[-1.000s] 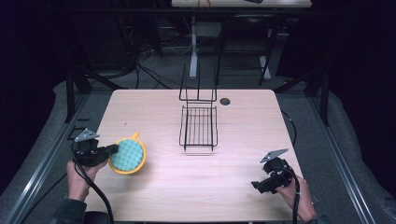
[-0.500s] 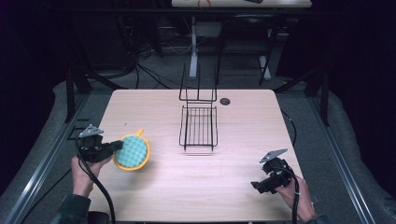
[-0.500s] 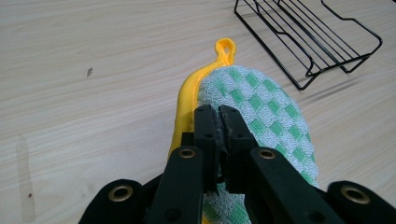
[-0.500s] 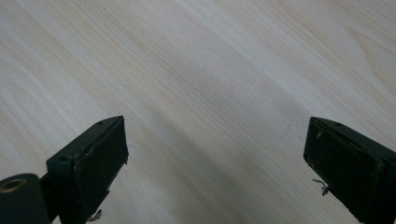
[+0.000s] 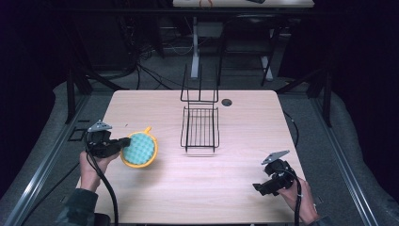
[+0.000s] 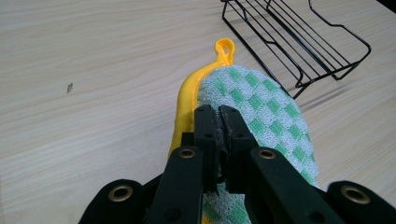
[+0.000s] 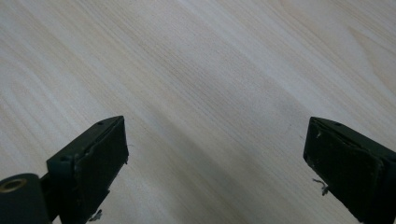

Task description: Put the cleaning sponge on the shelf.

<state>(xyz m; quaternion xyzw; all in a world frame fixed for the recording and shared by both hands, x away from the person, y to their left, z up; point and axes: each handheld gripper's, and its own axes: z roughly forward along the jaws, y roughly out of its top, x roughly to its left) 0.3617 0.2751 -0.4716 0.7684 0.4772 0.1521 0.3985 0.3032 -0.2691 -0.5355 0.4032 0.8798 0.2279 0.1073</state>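
A round pot holder (image 5: 139, 149) with a green-and-white checked face, yellow rim and yellow loop hangs tilted just above the wooden table (image 5: 197, 188) at its left side. My left gripper (image 5: 123, 142) is shut on the holder's edge; in the left gripper view the two black jaws pinch the checked pot holder (image 6: 261, 107) near its rim, loop pointing away. A black wire rack (image 5: 200, 125) stands at the table's middle, to the right of the holder. My right gripper (image 5: 258, 187) rests low at the front right, its jaws wide apart over bare wood (image 7: 215, 93).
The wire rack (image 6: 299, 42) has a tall back frame at its far side. A small dark round grommet (image 5: 227, 101) sits in the table behind the rack. Table edges drop to a dark floor with cables and frame legs.
My left gripper has carried the pot holder to the right, toward the rack, and a little up. The right gripper has stayed where it was.
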